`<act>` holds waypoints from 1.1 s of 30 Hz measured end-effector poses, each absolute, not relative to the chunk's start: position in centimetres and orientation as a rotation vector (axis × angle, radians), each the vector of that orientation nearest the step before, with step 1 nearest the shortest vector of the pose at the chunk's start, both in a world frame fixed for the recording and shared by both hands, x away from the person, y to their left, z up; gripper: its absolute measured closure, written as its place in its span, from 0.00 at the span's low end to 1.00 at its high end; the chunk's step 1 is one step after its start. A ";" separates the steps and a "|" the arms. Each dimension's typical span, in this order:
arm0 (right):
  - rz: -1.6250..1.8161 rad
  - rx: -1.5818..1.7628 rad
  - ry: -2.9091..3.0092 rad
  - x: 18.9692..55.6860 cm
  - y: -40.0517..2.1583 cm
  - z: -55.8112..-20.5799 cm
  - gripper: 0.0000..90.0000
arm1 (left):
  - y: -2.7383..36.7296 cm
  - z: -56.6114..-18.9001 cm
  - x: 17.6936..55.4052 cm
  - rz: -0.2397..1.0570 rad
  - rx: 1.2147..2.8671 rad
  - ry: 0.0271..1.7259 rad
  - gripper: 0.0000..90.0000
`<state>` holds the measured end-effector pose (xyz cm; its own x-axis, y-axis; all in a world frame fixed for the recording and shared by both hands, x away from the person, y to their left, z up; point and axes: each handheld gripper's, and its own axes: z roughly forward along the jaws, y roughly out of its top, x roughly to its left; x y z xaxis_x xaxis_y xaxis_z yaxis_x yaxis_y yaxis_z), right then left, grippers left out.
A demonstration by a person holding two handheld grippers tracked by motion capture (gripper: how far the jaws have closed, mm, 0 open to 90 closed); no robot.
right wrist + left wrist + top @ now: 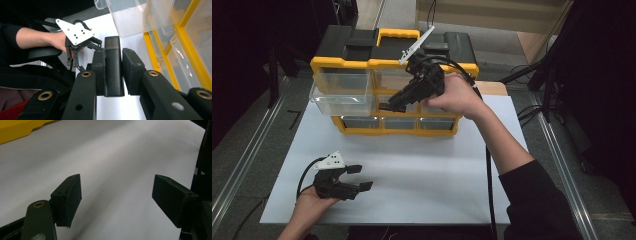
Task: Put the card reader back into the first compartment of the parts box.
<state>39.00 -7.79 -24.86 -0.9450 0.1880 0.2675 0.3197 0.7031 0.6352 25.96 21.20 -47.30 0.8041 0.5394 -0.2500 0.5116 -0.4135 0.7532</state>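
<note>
Black block (113, 67): small, matte, rectangular, upright between right gripper (113, 72) fingers, clamped from both sides. In high view, right gripper (393, 104) held aloft in front of yellow organiser (343, 62), middle row, drawers at 12 o'clock. Clear drawer (341, 92) at 9 o'clock of it pulled out, looks empty. Judgement: pickup done; placing block into drawer left. Left gripper (360, 177) idle above worktop (437, 175) at 7 o'clock, fingers wide apart, nothing held.

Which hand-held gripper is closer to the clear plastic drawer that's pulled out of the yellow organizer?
The right hand-held gripper, holding a black rectangular block just beside the pulled-out clear plastic drawer. The left hand-held gripper sits open, low over the white sheet, well nearer the person.
</note>
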 end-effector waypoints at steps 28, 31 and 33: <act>-1.140 -0.394 -2.761 39.9 -5.0 -19.5 0.79 | 21.2 -47.3 25.9 0.047 2.082 0.767 0.28; -1.133 -0.400 -2.767 40.4 -4.0 -19.3 0.79 | 21.3 -47.2 25.9 0.047 2.080 0.763 0.28; -1.136 -0.401 -2.764 40.8 -3.3 -19.2 0.79 | 21.3 -47.3 25.9 0.044 2.079 0.767 0.28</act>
